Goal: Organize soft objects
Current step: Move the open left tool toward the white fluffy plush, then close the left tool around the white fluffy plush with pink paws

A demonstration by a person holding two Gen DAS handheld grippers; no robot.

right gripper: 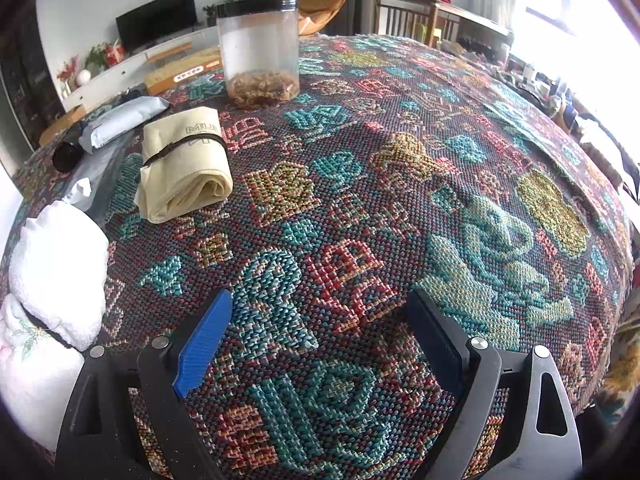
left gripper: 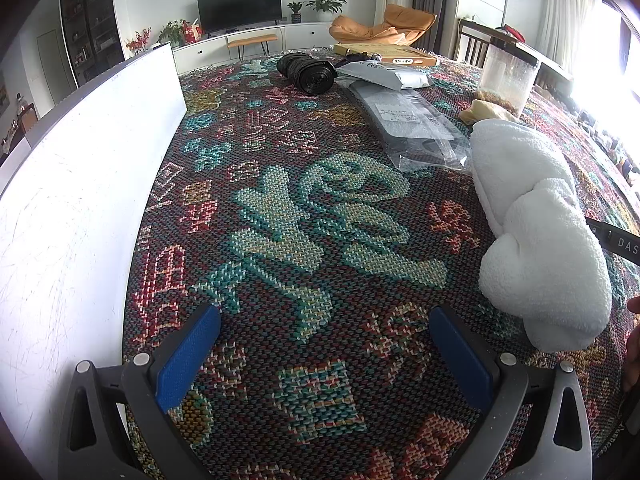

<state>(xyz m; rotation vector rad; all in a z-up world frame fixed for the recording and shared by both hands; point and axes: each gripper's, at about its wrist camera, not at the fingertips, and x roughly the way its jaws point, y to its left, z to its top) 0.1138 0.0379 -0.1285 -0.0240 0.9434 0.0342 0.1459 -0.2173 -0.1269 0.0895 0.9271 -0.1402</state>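
Note:
A rolled white fluffy towel (left gripper: pixel 536 232) lies on the patterned tablecloth (left gripper: pixel 288 208) at the right of the left wrist view; it also shows at the left edge of the right wrist view (right gripper: pixel 60 264), tied with a dark band. A rolled cream cloth bag (right gripper: pixel 186 164) bound with a dark strap lies beyond it, just visible in the left wrist view (left gripper: pixel 486 110). My left gripper (left gripper: pixel 324 324) is open and empty, low over the cloth, left of the towel. My right gripper (right gripper: pixel 320 308) is open and empty over the cloth, right of the towel.
A clear jar with a black lid (right gripper: pixel 260 52) stands behind the cream bag. Grey plastic mailers (left gripper: pixel 412 120), a black bag roll (left gripper: pixel 308 70) and a flat cardboard box (left gripper: pixel 384 54) lie at the far side. A white board (left gripper: pixel 80 200) stands along the left.

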